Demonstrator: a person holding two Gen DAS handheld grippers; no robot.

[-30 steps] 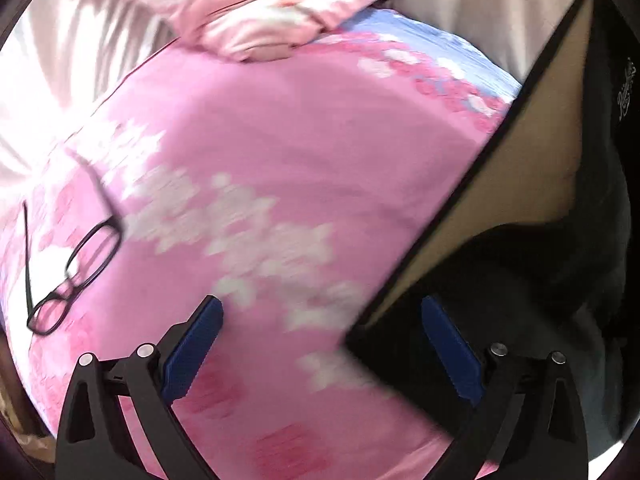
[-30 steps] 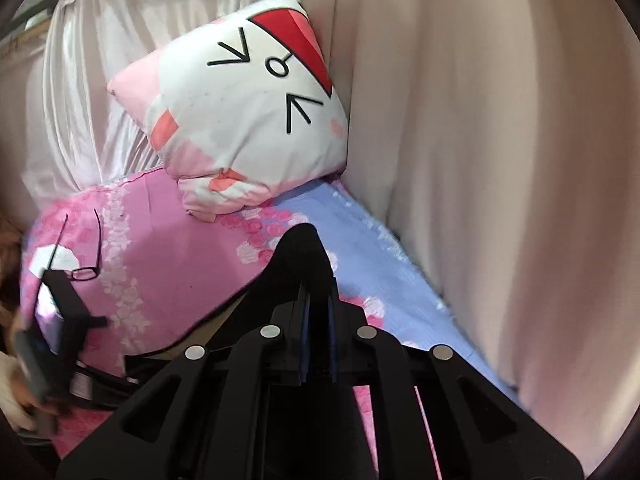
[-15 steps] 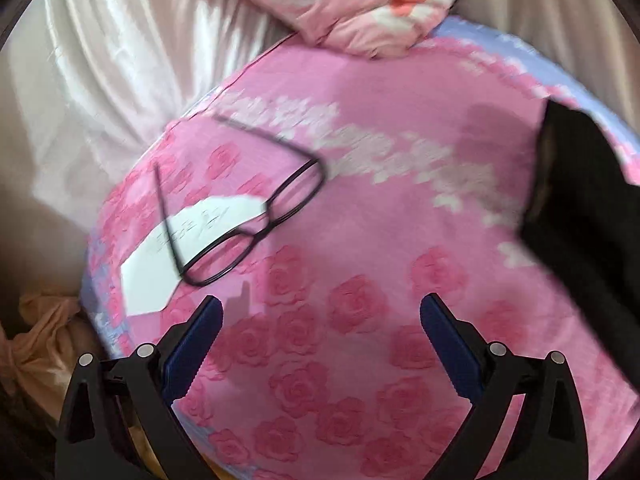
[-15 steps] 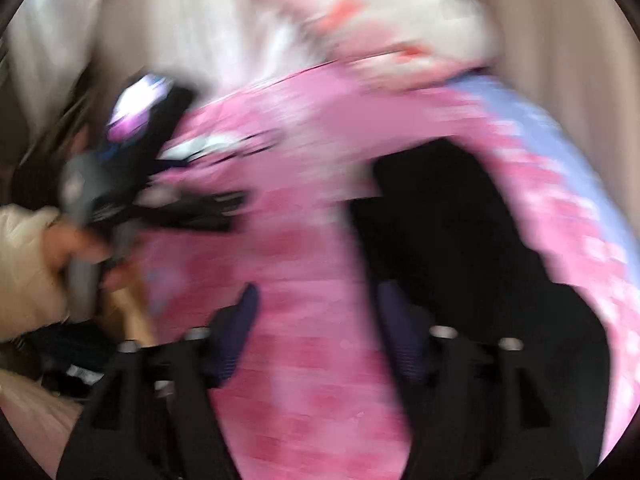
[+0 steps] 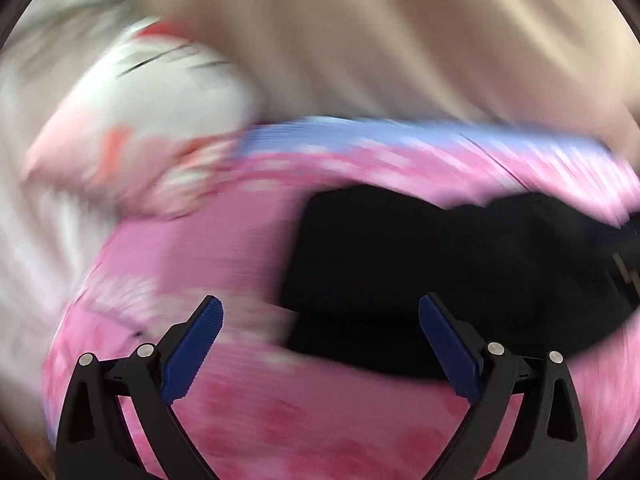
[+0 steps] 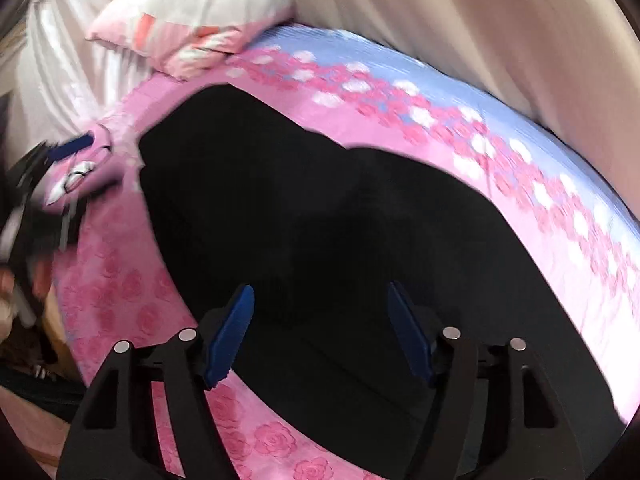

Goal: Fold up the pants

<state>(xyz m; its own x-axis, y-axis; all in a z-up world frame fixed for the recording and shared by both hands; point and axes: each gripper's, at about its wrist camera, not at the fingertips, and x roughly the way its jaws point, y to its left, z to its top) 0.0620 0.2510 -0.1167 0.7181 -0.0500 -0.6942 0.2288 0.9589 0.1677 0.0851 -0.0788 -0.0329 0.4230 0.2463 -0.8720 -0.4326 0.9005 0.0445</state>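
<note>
The black pants lie spread flat on the pink rose-print bed cover. In the blurred left wrist view the pants lie ahead and to the right. My left gripper is open and empty above the cover at the pants' near left edge. My right gripper is open and empty, hovering over the near part of the pants. The left gripper also shows in the right wrist view, blurred, at the far left beside the pants.
A white and pink cat-face pillow rests at the head of the bed against pale curtains. A blue strip of the cover runs along the curtain side. A hand holding the left gripper shows at the left edge.
My right gripper has opened and let go of the pants, which now lie flat on the bed. My left gripper has swung from the glasses side toward the pants.
</note>
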